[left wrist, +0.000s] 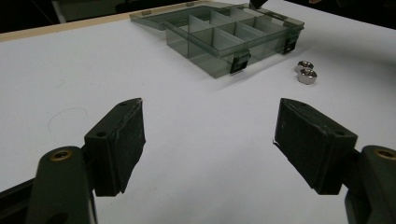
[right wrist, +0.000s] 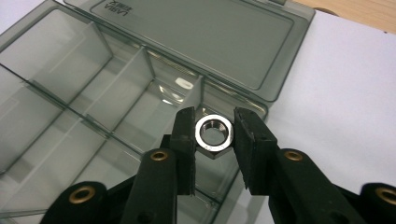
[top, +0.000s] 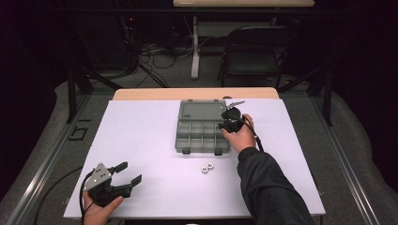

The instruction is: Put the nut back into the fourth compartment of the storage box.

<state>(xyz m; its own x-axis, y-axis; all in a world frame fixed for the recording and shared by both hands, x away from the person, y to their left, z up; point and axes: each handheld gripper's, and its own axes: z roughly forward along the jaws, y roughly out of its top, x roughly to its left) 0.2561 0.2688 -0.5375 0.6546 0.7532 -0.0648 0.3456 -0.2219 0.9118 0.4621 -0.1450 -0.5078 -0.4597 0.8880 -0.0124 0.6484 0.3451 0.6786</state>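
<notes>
A grey see-through compartment box (top: 179, 140) lies open mid-table, its lid (top: 201, 110) folded back. My right gripper (top: 225, 123) hovers over the box's right rear corner. In the right gripper view it (right wrist: 215, 115) is shut on a shiny hex nut (right wrist: 213, 132), held just above a rear compartment of the box (right wrist: 122, 88). Two more hex nuts (top: 208, 167) lie side by side on the white sheet in front of the box, also seen in the left gripper view (left wrist: 306, 73). My left gripper (top: 130, 172) rests near the front left corner, jaws open (left wrist: 208, 135) and nothing between them, facing the box (left wrist: 212, 65).
A white sheet (top: 141, 140) covers the table; a bare wooden strip (top: 141, 94) shows at its far edge. Beyond the table stand a black folding chair (top: 256, 51), a table leg (top: 195, 47) and loose cables on the floor (top: 150, 56).
</notes>
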